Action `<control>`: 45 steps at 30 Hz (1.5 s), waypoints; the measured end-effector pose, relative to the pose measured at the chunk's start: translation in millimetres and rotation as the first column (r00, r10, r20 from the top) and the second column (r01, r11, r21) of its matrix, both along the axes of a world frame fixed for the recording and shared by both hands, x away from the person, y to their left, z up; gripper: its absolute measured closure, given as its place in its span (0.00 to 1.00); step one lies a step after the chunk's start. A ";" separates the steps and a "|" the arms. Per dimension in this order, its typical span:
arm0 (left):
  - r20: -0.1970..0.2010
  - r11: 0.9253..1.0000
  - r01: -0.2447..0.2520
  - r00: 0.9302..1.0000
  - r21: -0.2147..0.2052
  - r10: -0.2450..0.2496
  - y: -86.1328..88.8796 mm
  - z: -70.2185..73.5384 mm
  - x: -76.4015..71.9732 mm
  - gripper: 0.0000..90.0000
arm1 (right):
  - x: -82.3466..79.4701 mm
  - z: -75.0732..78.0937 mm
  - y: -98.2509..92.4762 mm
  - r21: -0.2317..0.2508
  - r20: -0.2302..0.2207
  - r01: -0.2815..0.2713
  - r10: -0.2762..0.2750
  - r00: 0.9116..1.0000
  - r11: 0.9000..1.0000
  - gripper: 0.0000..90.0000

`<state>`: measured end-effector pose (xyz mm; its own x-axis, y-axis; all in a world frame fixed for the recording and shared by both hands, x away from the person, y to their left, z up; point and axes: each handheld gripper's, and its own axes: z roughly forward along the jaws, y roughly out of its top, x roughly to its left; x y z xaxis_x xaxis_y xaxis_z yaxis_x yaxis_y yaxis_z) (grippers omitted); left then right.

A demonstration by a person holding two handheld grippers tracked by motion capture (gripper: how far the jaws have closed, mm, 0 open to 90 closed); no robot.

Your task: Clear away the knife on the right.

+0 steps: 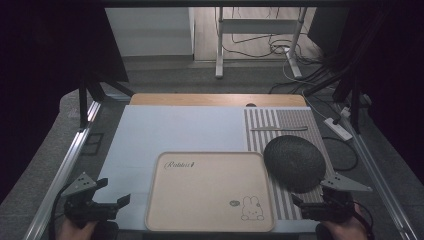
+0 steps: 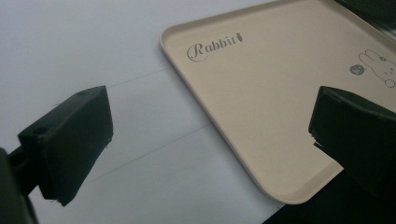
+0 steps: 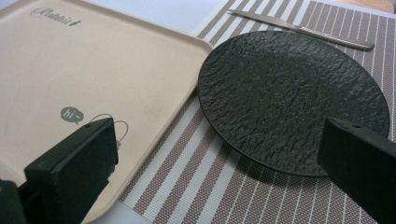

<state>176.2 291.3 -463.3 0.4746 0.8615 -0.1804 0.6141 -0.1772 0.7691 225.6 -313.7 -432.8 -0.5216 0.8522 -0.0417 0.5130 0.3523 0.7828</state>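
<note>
Your left gripper (image 1: 120,202) hovers at the near left with its jaws wide and nothing between them; your right gripper (image 1: 300,205) hovers at the near right, equally wide and empty. Both point inward toward one tray (image 1: 210,192), which lies flat at the near centre of the table, just beside each gripper and touched by neither. It is beige, smooth, rectangular with rounded corners and a low raised rim, printed with one rabbit drawing and the word "Rabbit". One round black plate (image 1: 294,162) with a rough, pebbled surface lies just right of it on one striped woven placemat (image 1: 260,127). One slim metal knife (image 1: 278,129) lies on the mat beyond the plate. One pale sheet (image 1: 170,130) covers the table's left.
</note>
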 end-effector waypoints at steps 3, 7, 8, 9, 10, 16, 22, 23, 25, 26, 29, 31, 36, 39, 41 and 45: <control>0.000 1.000 0.002 1.000 -0.001 -0.002 0.1 0.0 -0.1 0.01 | 0.6 -0.2 0.5 -0.007 -0.006 0.004 -0.004 1.000 1.000 0.00; -0.002 1.000 0.002 1.000 0.005 -0.002 -0.6 0.0 0.1 0.01 | 1.9 -0.6 0.3 -0.005 -0.018 0.007 -0.007 1.000 1.000 0.00; -0.002 1.000 0.001 1.000 0.004 -0.001 -0.5 0.0 0.1 0.01 | 1.9 -0.6 0.3 -0.005 -0.018 0.007 -0.007 1.000 1.000 0.00; -0.003 1.000 0.000 1.000 0.000 0.000 -0.2 -0.1 0.2 0.01 | 2.2 -0.7 0.4 -0.005 -0.022 0.008 -0.008 1.000 1.000 0.00; -0.004 1.000 -0.001 1.000 -0.002 0.001 0.2 -0.2 0.2 0.01 | 2.5 -0.8 0.4 -0.006 -0.024 0.007 -0.008 1.000 1.000 0.00; -0.007 1.000 -0.011 1.000 -0.006 0.011 0.9 -0.2 0.1 0.02 | 3.2 -1.2 1.4 -0.012 -0.031 0.003 -0.003 1.000 1.000 0.00; -0.008 1.000 -0.015 1.000 -0.004 0.014 0.7 -0.3 0.1 0.02 | 3.8 -1.7 3.1 -0.027 -0.038 -0.005 0.004 0.999 1.000 0.00; -0.008 1.000 -0.015 1.000 -0.005 0.015 0.8 -0.2 0.1 0.02 | 4.0 -1.8 3.3 -0.029 -0.039 -0.006 0.005 0.999 1.000 0.00; -0.009 1.000 -0.016 1.000 -0.006 0.016 1.0 -0.3 0.1 0.02 | 4.5 -1.9 4.0 -0.037 -0.045 -0.002 0.001 0.999 0.999 0.00; -0.009 1.000 -0.016 1.000 -0.006 0.016 1.0 -0.3 0.2 0.02 | 4.5 -1.9 4.0 -0.037 -0.045 -0.002 0.001 0.999 0.999 0.00; -0.010 1.000 -0.017 1.000 -0.005 0.017 1.0 -0.3 0.2 0.02 | 6.1 -2.5 4.8 -0.048 -0.058 0.005 -0.008 0.998 0.999 0.00; -0.010 1.000 -0.018 1.000 -0.006 0.018 1.0 -0.3 0.3 0.02 | 7.0 -2.6 4.7 -0.047 -0.066 0.004 -0.008 0.998 0.999 0.00; -0.012 1.000 -0.019 1.000 -0.005 0.019 1.2 -0.4 0.4 0.02 | 8.4 -1.9 3.9 -0.038 -0.068 0.008 -0.010 0.998 0.999 0.00; -0.012 1.000 -0.020 1.000 -0.006 0.020 1.2 -0.4 0.4 0.02 | 10.1 -1.4 3.7 -0.033 -0.062 0.013 -0.015 0.998 0.999 0.00; -0.013 1.000 -0.021 1.000 -0.007 0.020 1.1 -0.4 0.5 0.02 | 11.4 -0.8 4.3 -0.032 -0.061 0.012 -0.014 0.998 0.999 0.00; -0.014 1.000 -0.021 1.000 -0.008 0.021 1.2 -0.4 0.5 0.02 | 12.2 0.1 6.1 -0.034 -0.041 -0.006 0.005 0.999 0.999 0.00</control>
